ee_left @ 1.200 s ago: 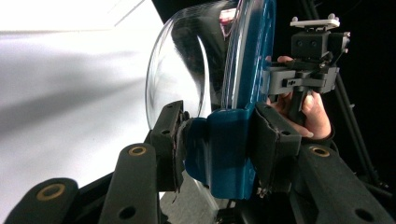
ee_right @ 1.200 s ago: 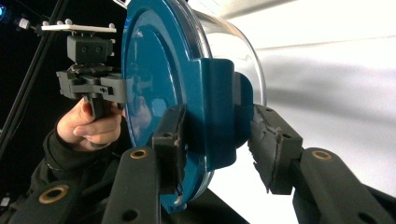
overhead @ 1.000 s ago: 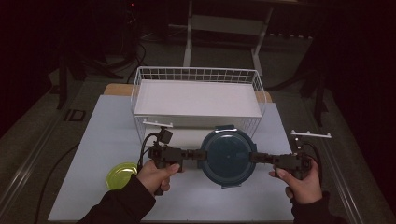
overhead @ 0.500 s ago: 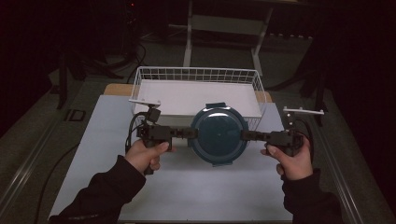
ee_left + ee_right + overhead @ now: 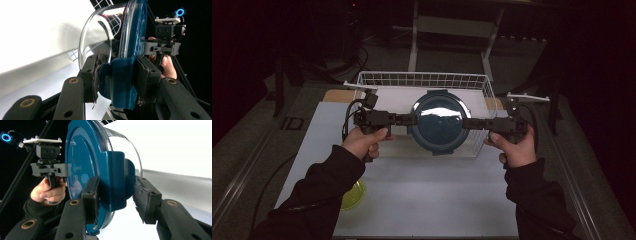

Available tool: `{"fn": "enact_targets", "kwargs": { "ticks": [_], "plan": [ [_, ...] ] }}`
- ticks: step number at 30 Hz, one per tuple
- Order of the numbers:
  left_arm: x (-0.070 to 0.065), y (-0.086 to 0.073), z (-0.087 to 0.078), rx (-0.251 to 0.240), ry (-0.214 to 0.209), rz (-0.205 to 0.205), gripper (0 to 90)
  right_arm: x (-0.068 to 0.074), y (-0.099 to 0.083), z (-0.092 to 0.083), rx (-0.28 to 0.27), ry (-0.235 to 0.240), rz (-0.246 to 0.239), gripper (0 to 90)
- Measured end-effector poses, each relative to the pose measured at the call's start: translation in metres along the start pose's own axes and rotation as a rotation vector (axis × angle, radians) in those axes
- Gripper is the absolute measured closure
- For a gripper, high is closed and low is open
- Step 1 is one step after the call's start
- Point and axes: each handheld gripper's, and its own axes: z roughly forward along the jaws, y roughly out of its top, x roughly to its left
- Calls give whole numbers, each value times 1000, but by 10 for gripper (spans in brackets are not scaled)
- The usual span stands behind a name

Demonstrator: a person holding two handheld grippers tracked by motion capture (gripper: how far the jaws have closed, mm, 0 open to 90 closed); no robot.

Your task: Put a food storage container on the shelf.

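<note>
Lidded container (image 5: 441,121) has gone from low over the worktop (image 5: 422,190) to above the wire basket (image 5: 422,80), left tool (image 5: 404,119) and right tool (image 5: 472,122) each clamped on a side latch, so drop-in looks next.

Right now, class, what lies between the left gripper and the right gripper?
In the high view, a round glass container with a blue lid spans the gap, the left gripper and right gripper each clamping a side latch.
</note>
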Motion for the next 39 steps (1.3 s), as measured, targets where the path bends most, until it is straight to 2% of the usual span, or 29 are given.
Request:
{"fn": "enact_targets", "kwargs": {
  "ticks": [5,13,15,18,22,28,31,36,39],
  "plan": [
    [10,14,2,-14,-4,-15,569,-4,14,7,-7,-7,17,570],
    [25,34,4,-20,28,-38,567,-18,26,22,-12,-7,68,569],
    [29,38,4,-25,22,-52,567,-20,29,26,-14,-12,75,569],
    [29,45,4,-35,27,-52,567,-21,34,28,-21,-9,87,568],
    [32,52,4,-30,26,-72,565,-21,40,31,-18,-11,113,563],
    [45,60,8,-40,7,-128,562,-27,44,36,-20,-15,145,532],
    [50,61,10,-50,15,-152,555,-29,45,39,-27,-21,167,511],
    [54,63,13,-57,47,-157,534,-31,47,42,-39,-41,182,490],
    [51,63,13,-63,69,-133,531,-30,49,42,-42,-57,167,487]
  ]
}}
